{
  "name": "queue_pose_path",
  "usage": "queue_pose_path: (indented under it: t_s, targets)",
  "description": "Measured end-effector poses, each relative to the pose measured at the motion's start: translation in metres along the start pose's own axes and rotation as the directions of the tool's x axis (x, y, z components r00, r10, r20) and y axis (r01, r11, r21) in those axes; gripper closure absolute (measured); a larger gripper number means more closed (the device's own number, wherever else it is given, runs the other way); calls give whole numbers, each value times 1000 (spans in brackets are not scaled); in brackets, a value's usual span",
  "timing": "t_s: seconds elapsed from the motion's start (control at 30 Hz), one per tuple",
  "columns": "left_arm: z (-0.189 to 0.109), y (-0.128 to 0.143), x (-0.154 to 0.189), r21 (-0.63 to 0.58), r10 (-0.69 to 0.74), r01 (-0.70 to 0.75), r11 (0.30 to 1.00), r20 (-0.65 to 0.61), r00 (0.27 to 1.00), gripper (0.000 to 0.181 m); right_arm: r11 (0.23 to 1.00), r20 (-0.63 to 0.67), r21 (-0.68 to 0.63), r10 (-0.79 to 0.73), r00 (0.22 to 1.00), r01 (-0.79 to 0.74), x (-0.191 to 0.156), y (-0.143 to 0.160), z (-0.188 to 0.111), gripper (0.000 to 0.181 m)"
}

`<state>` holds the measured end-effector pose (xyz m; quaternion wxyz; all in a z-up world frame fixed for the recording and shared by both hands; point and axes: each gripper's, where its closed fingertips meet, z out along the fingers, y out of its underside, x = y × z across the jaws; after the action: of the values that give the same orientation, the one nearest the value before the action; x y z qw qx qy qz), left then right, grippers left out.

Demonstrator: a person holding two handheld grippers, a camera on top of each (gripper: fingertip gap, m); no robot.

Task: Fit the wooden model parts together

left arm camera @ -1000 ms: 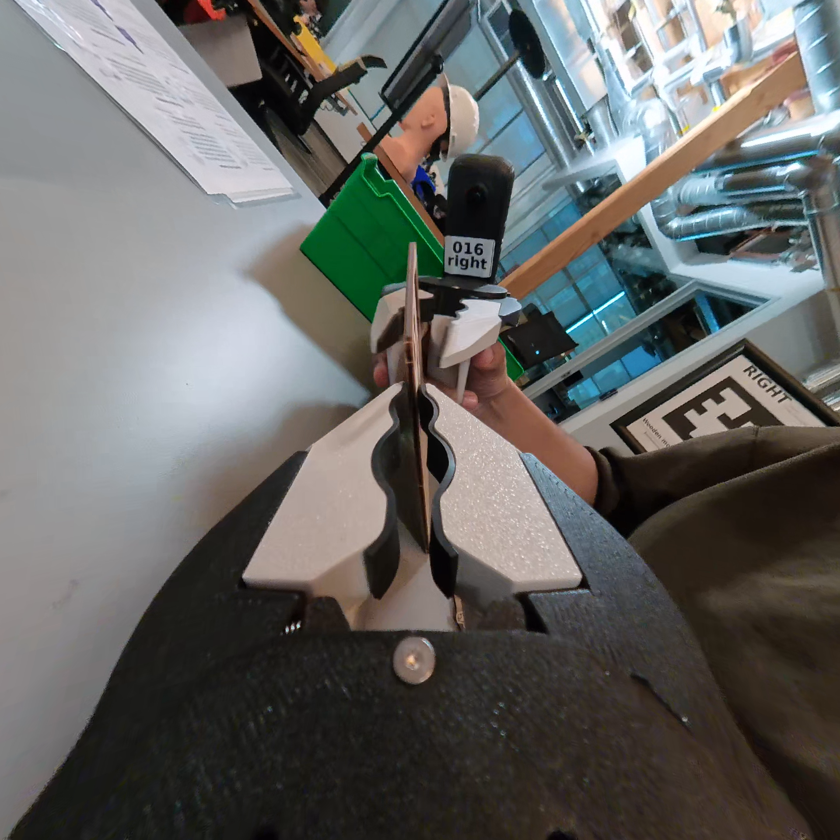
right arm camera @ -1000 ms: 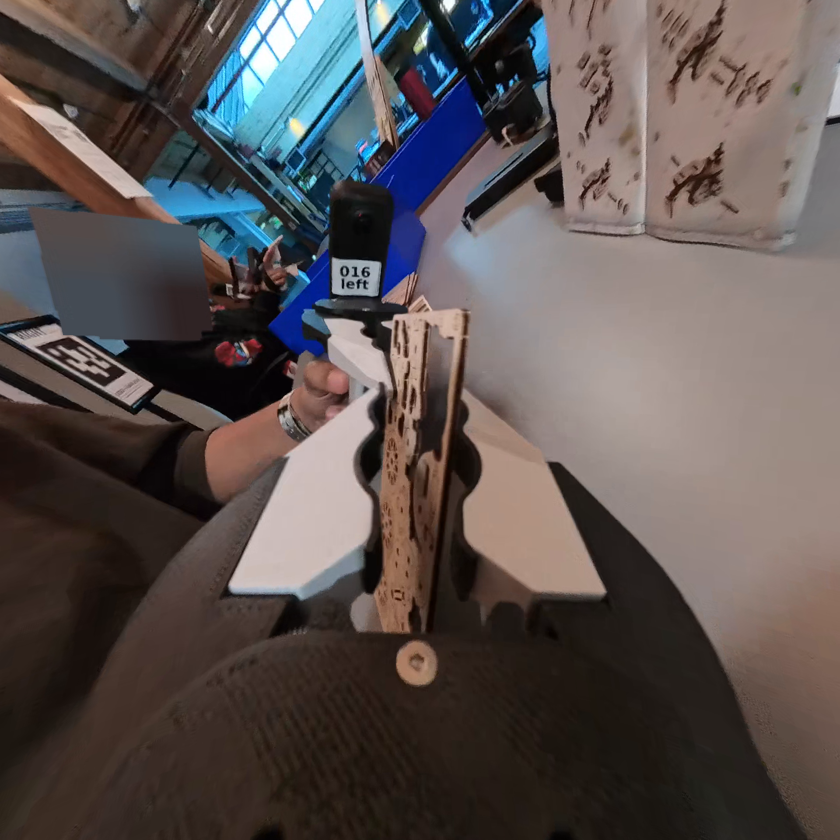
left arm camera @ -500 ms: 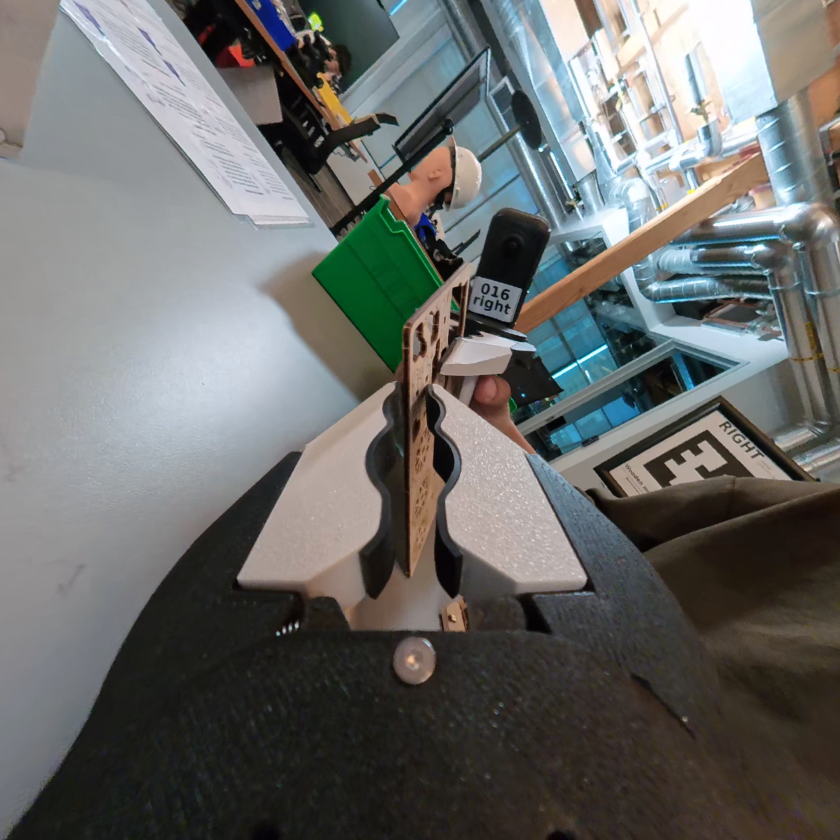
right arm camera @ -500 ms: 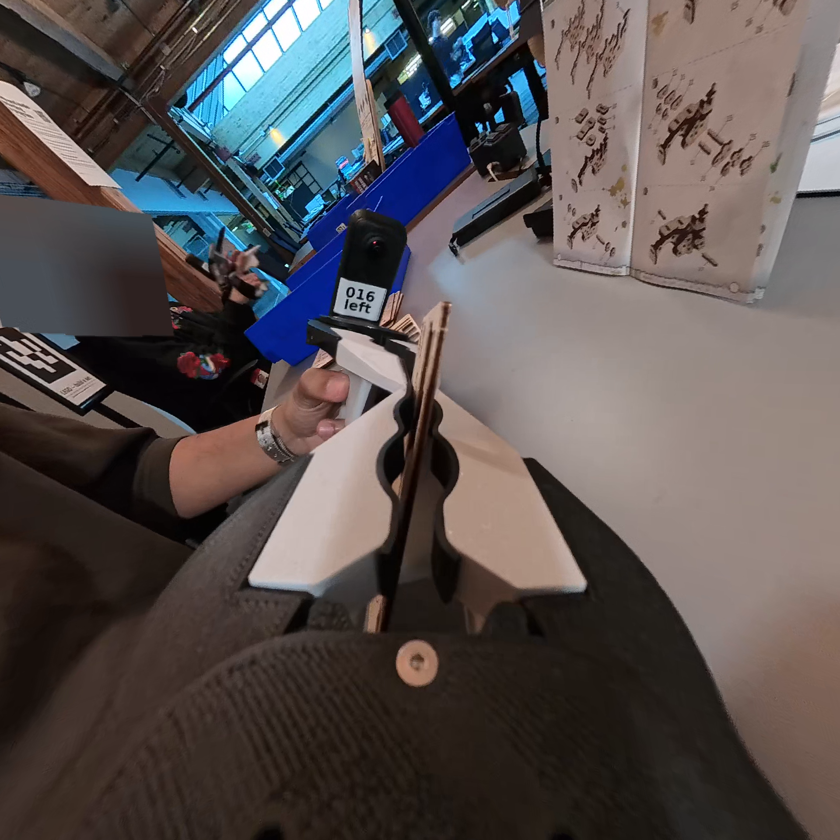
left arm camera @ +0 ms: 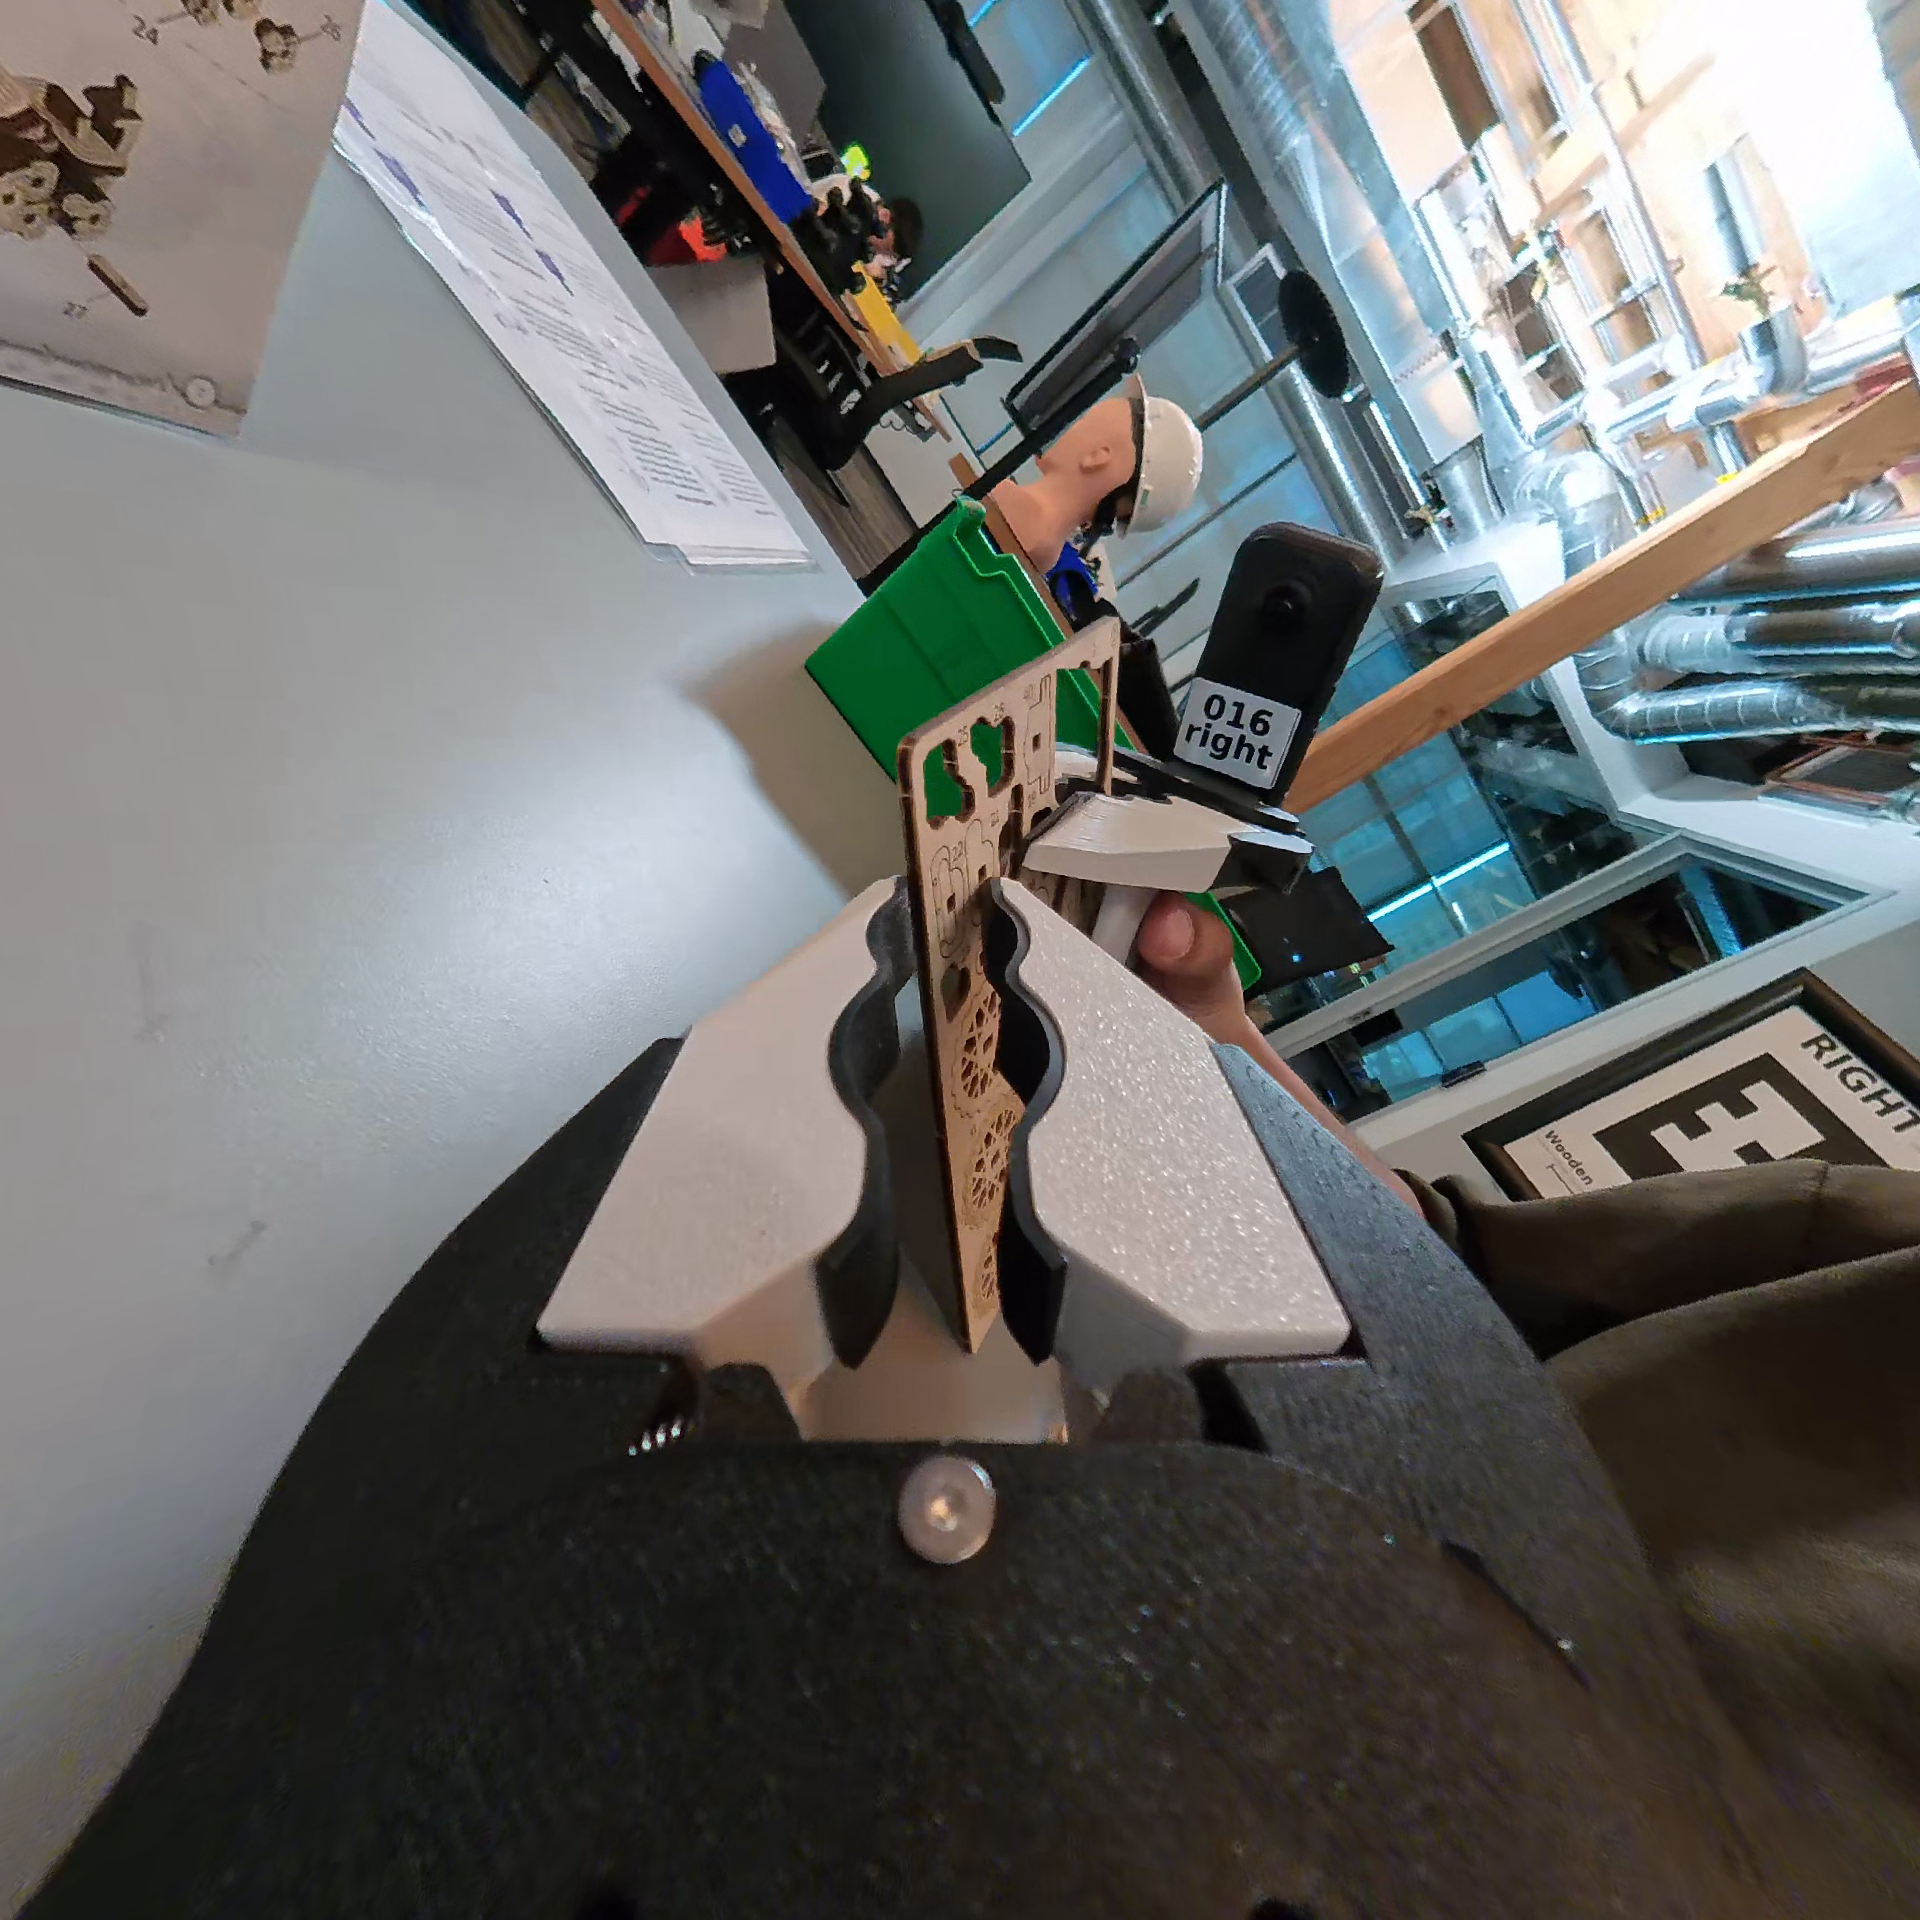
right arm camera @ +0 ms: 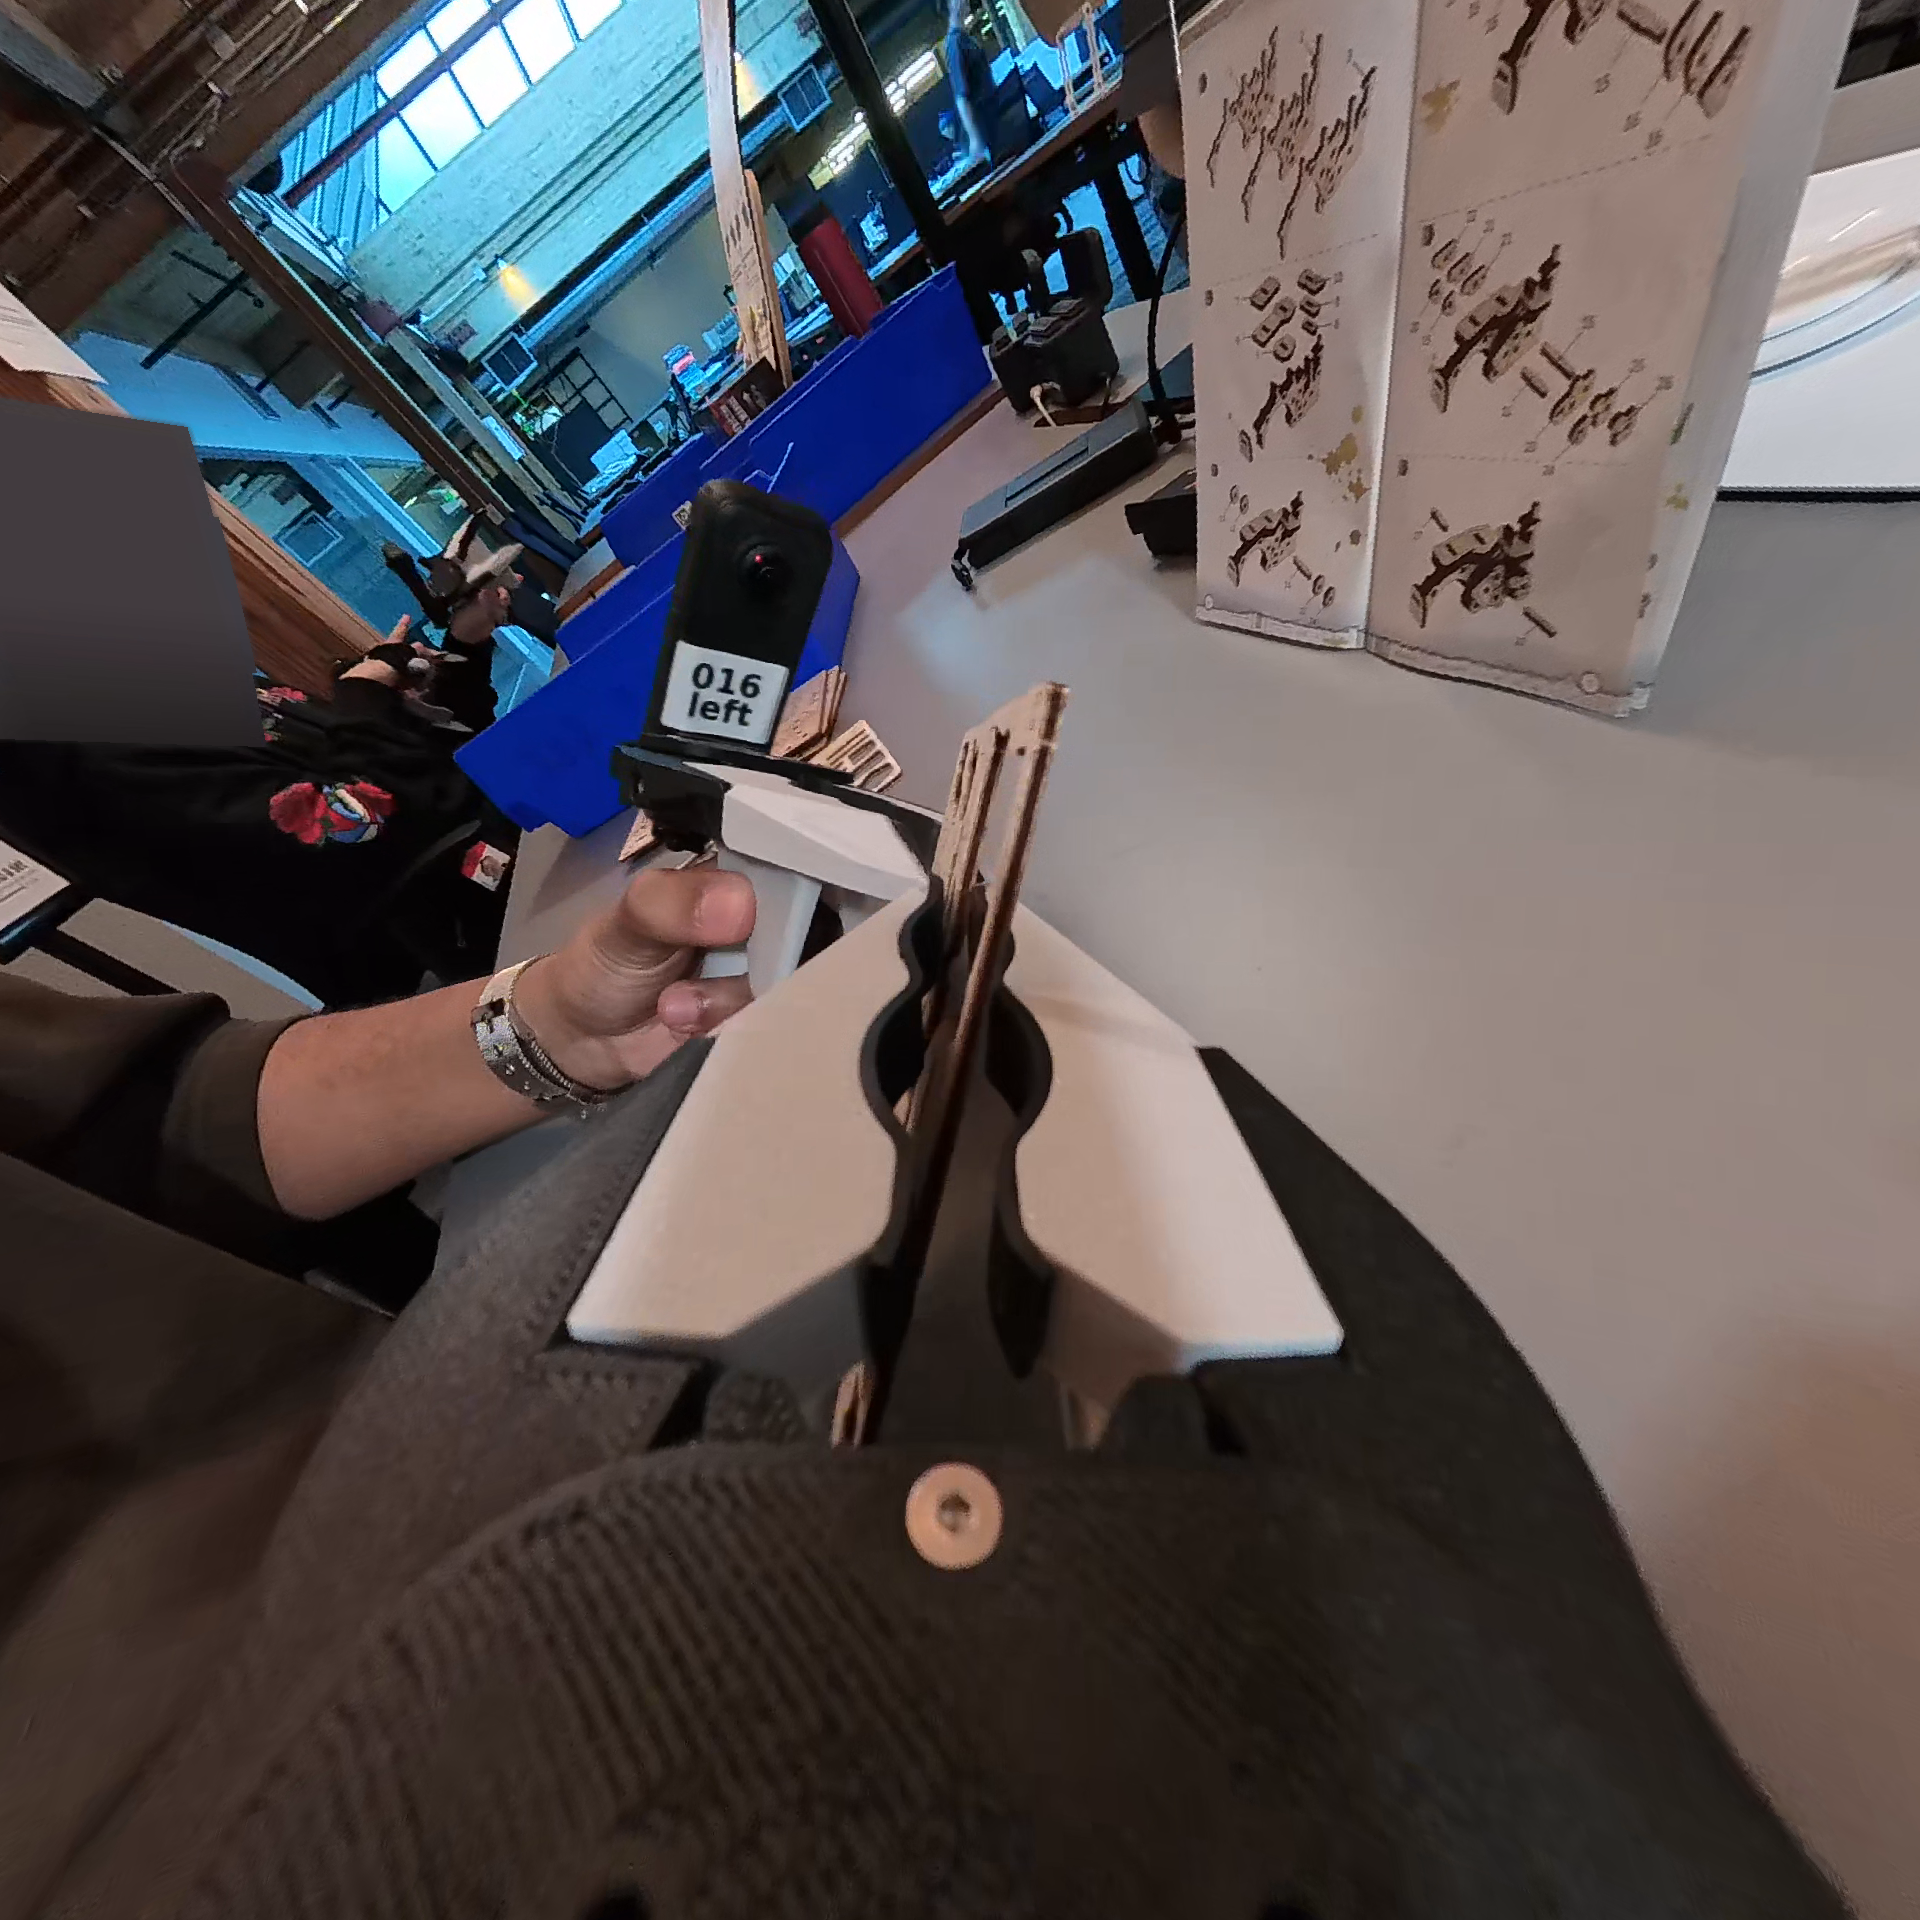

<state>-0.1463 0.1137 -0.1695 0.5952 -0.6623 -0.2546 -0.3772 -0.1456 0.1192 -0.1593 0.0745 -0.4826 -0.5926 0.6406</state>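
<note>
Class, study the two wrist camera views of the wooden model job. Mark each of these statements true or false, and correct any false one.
1. Both grippers grip the same wooden parts sheet. True: the left gripper and the right gripper each have it between their fingers.
2. The sheet lies flat on the grey table. False: it is held up off the table.
3. A green bin shows behind the sheet in the left wrist view. True.
4. The folded instruction sheet lies flat. False: it stands upright on the table.
5. Some shapes are already missing from the sheet. True: green shows through gaps near its top.
</note>
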Motion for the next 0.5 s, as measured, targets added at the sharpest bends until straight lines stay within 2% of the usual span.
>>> queue_pose_path:
  t_s: [0.03,0.23,0.5]
  targets:
    - [0,0,0,2,1,-1,1000,5,1000,171,1000,1,0,6,1000,-6,0,0,0,179]
    - [0,0,-4,6,-10,9,1000,33,999,171,1000,-16,-3,12,1000,-12,4,1,2,179]
    - [-1,1,-6,-14,52,-51,999,109,993,170,1000,-23,-6,26,999,-26,6,2,3,178]
